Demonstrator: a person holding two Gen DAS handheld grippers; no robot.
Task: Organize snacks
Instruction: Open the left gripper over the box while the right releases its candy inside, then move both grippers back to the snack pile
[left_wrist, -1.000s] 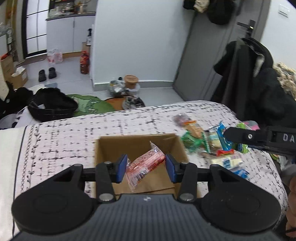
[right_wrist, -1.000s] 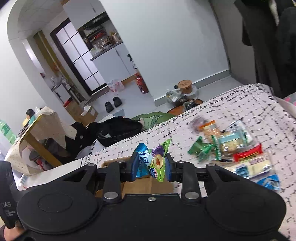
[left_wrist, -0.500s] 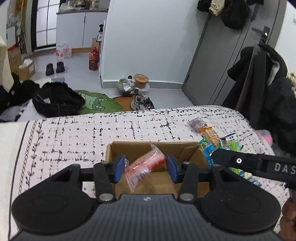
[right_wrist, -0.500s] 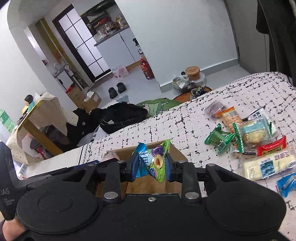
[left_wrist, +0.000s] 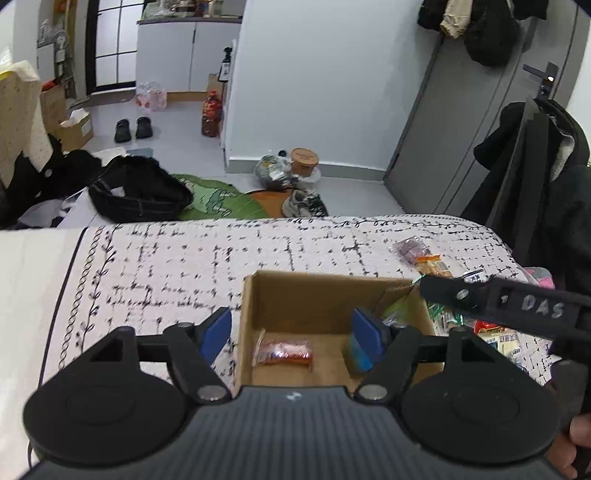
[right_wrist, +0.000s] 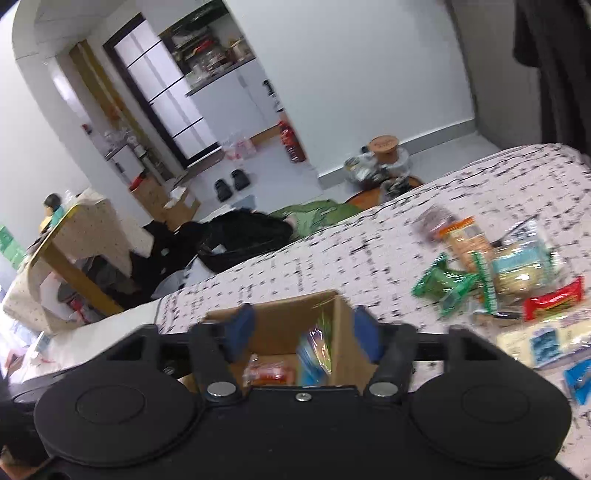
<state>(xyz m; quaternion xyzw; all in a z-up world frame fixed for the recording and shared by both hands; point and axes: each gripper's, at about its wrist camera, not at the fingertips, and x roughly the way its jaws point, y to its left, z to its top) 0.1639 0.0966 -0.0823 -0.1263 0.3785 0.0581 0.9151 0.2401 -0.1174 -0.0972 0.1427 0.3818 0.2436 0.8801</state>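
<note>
Crinkly foil: the red packet (left_wrist: 282, 352) lies on the floor of the box (left_wrist: 321, 295), the blue-green one (right_wrist: 314, 350) beside it. Both my left tongs (left_wrist: 291, 334) and right tongs (right_wrist: 303, 332) are spreading, pinching nothing. The loose snacks (right_wrist: 517, 273) on the bedspread (left_wrist: 166, 266) look light, soft and slippery; I'd pinch each mid-body.

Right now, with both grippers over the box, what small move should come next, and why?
Probably swing the right gripper to the snack pile. Both grippers' jaws are opening with nothing pinched; the red pack and blue-green pack already sit in the box, so more snacks remain outside.
</note>
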